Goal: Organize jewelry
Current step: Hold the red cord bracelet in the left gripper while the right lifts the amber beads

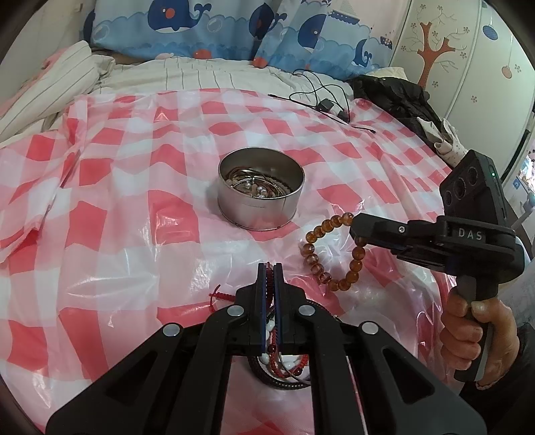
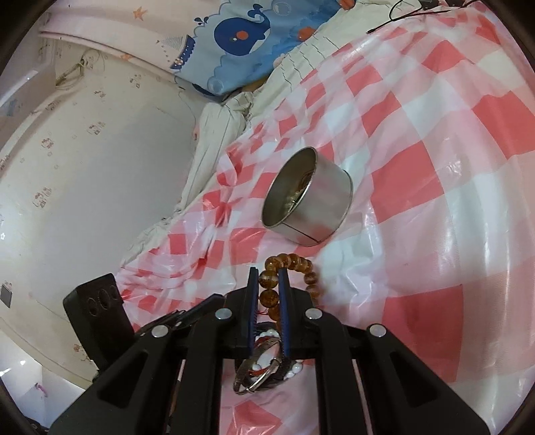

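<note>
A round silver tin (image 1: 261,193) with several bracelets and pearls inside stands on the red-and-white checked plastic sheet (image 1: 117,217); it also shows in the right wrist view (image 2: 311,197). My right gripper (image 1: 355,231) is shut on an amber bead bracelet (image 1: 319,257) and holds it lifted just right of the tin; the beads sit between its fingers in its own view (image 2: 268,284). My left gripper (image 1: 269,267) is shut on a red braided cord bracelet (image 1: 220,295) over a heap of jewelry (image 1: 284,364).
A black charger with cables (image 1: 326,105) and a black jacket (image 1: 394,97) lie at the far right of the bed. Whale-print pillows (image 1: 207,30) sit at the back. A heap of bracelets (image 2: 264,364) lies under the right gripper.
</note>
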`<control>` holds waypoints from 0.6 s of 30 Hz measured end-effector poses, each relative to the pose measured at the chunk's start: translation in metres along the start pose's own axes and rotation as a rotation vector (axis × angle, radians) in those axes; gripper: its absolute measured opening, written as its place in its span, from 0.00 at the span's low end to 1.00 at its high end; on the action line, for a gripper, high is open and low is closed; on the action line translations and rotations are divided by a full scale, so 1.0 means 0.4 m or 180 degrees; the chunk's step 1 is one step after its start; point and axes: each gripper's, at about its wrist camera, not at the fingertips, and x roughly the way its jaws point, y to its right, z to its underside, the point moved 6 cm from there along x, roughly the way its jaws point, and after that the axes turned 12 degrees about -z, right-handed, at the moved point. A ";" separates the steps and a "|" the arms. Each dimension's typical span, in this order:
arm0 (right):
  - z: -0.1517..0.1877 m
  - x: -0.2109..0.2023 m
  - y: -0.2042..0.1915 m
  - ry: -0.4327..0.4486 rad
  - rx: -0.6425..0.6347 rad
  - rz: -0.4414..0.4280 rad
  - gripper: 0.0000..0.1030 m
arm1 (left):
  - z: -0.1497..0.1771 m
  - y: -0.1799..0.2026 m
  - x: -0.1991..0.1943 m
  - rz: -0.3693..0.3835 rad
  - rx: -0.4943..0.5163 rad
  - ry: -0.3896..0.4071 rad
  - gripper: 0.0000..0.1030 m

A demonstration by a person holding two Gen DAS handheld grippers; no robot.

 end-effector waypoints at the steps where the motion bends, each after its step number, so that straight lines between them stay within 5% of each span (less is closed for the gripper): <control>1: 0.000 0.002 -0.005 -0.0005 -0.0012 -0.0011 0.12 | 0.000 -0.001 0.000 -0.0005 0.0003 0.0003 0.03; 18: 0.020 0.015 -0.029 -0.0103 -0.0197 0.0012 0.12 | -0.002 0.007 0.001 -0.0151 0.0114 0.0036 0.04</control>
